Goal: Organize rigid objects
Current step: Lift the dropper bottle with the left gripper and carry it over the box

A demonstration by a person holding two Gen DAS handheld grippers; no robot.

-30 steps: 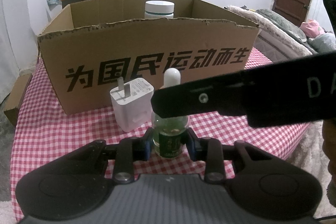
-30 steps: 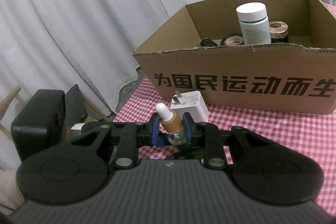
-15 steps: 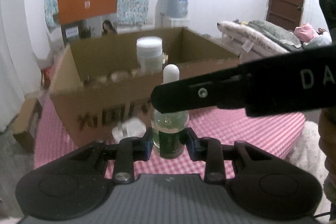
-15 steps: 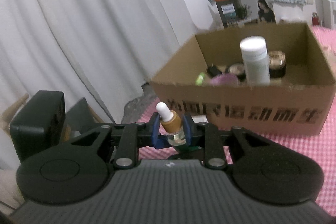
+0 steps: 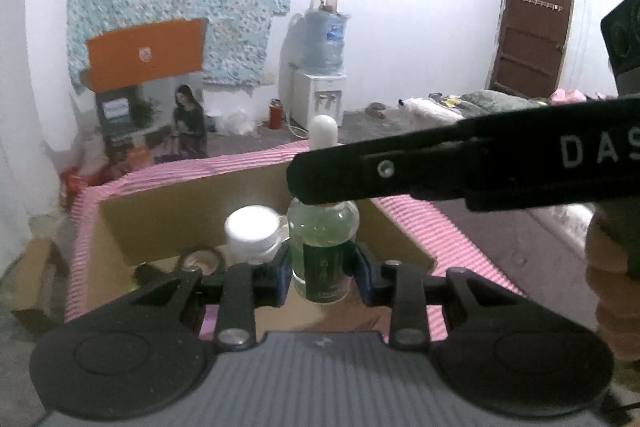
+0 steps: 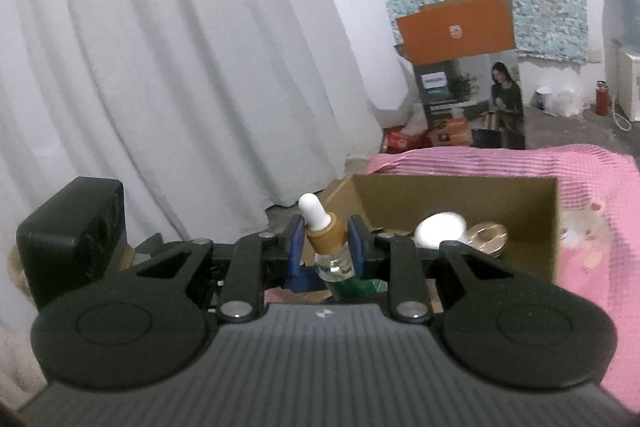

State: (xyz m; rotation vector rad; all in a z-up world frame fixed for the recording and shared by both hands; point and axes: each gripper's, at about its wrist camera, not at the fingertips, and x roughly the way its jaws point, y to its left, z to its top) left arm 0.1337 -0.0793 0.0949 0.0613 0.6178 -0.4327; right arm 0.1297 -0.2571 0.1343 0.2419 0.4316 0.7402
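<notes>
A glass dropper bottle (image 5: pixel 322 251) with green liquid, an amber collar and a white bulb is held in the air by both grippers. My left gripper (image 5: pixel 322 267) is shut on its glass body. My right gripper (image 6: pixel 325 243) is shut on the amber collar of the bottle (image 6: pixel 326 227). In the left wrist view, one of the right gripper's fingers (image 5: pixel 400 169) crosses in front of the bottle's neck. Just below and beyond the bottle stands the open cardboard box (image 5: pixel 168 223). It holds a white-capped bottle (image 5: pixel 252 231), a gold-lidded jar (image 6: pixel 486 233) and other small items.
The box stands on a table with a pink checked cloth (image 6: pixel 592 179). A white curtain (image 6: pixel 180 67) hangs on the left. Farther back are an orange-topped carton (image 5: pixel 148 55), a water dispenser (image 5: pixel 320 95) and a brown door (image 5: pixel 532 23). A person's hand (image 5: pixel 612 267) shows at the right edge.
Both grippers have risen with the bottle still held. The box, seen from the front before, now lies below them with its inside showing. The white charger has left view.
</notes>
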